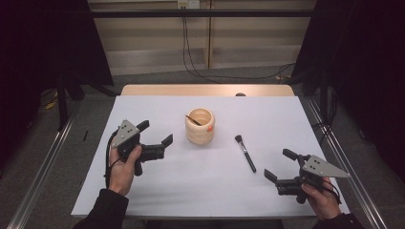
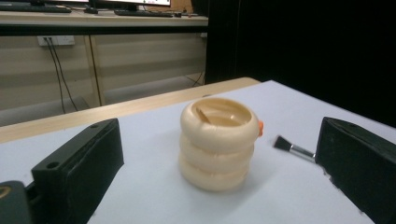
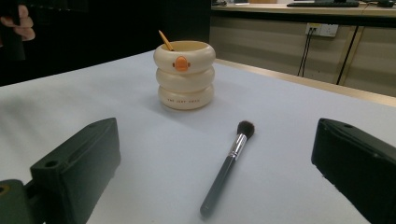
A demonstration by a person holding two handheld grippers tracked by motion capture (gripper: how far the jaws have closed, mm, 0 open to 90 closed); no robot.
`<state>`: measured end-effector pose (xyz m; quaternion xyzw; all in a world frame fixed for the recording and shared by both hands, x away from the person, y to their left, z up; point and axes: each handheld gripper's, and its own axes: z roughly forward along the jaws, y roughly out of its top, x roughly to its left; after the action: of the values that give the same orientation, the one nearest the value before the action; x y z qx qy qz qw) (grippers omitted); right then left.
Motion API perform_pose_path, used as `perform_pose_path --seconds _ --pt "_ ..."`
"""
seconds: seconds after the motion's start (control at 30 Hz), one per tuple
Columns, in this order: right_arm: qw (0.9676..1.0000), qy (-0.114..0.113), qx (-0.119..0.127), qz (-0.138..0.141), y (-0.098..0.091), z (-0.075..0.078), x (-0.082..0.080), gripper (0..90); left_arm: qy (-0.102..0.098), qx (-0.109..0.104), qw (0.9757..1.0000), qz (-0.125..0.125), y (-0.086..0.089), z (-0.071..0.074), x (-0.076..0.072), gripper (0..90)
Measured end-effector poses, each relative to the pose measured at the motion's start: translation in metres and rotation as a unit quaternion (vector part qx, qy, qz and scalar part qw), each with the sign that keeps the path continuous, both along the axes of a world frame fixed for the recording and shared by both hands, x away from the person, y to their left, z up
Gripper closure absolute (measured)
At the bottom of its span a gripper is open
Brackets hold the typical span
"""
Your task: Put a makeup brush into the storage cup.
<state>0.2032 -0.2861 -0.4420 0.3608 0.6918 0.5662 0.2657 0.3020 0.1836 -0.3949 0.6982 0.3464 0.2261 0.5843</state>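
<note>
- The makeup brush (image 1: 245, 152) is lying flat on the white worktop (image 1: 191, 186), just right of the cream ringed cup (image 1: 200, 126).
- The right gripper (image 1: 282, 167) is hovering near the brush, fingers released.
- The left gripper (image 1: 160, 133) is facing the cup, fingers spread, grasping nothing.

Fingers (image 2: 77, 172) apart, cream ringed cup (image 2: 217, 142) between, brush (image 2: 292, 148) beside.
</note>
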Motion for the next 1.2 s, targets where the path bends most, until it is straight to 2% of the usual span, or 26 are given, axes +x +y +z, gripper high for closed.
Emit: perform_pose_path --seconds 0.17,0.2,0.33,0.37,0.43,0.53,0.57,0.6,0.67,0.77,0.87,1.0,1.1,1.2 --pt "1.0 0.002 -0.001 -0.005 0.0 0.0 0.0 0.8 0.008 -0.006 0.9999 0.003 0.009 -0.008 -0.008 0.5" --pt "1.0 0.003 0.001 -0.006 0.0 0.0 0.0 0.8 0.008 -0.005 0.9999 0.013 0.009 -0.008 -0.011 0.5" --pt "1.0 0.001 -0.004 -0.001 0.0 0.0 0.0 0.9 0.004 0.005 0.9999 0.014 0.011 -0.012 -0.021 0.6" --pt "1.0 0.002 -0.003 -0.002 0.0 0.0 0.0 0.9 0.01 0.004 0.9998 0.014 0.012 -0.013 -0.024 0.5" --pt "1.0 0.001 -0.002 -0.002 0.0 0.0 0.0 0.9 0.016 -0.017 0.9996 0.015 0.014 -0.014 -0.028 0.7" --pt "1.0 0.001 0.0 -0.007 0.0 0.0 0.0 0.9 0.016 -0.006 0.9995 0.026 0.018 -0.015 -0.035 0.7" --pt "1.0 0.0 0.0 -0.006 0.0 0.0 0.0 0.9 0.015 -0.013 0.9994 0.029 0.019 -0.015 -0.038 0.6" --pt "1.0 0.001 -0.001 -0.007 0.0 0.0 0.0 0.9 0.013 -0.005 0.9996 0.024 0.021 -0.016 -0.041 0.6" --pt "1.0 0.002 0.0 -0.008 0.0 0.0 0.0 0.8 0.005 0.012 0.9994 0.033 0.021 -0.015 -0.048 0.6" --pt "1.0 0.001 0.001 -0.01 -0.001 0.0 0.0 0.9 0.006 0.007 0.9995 0.029 0.022 -0.017 -0.058 0.6" --pt "0.9999 0.001 0.003 -0.011 -0.001 0.0 0.0 0.8 -0.002 0.015 0.9994 0.031 0.024 -0.021 -0.065 0.7" --pt "0.9999 0.0 0.002 -0.01 -0.002 0.0 0.0 0.9 -0.001 0.02 0.9993 0.033 0.025 -0.023 -0.069 0.8" --pt "0.9999 0.0 0.006 -0.011 -0.002 0.001 0.0 0.8 -0.007 0.022 0.9992 0.033 0.027 -0.027 -0.072 0.8" --pt "0.9999 -0.002 0.008 -0.013 -0.001 0.002 0.001 0.8 -0.004 0.019 0.9994 0.029 0.029 -0.03 -0.073 0.8"
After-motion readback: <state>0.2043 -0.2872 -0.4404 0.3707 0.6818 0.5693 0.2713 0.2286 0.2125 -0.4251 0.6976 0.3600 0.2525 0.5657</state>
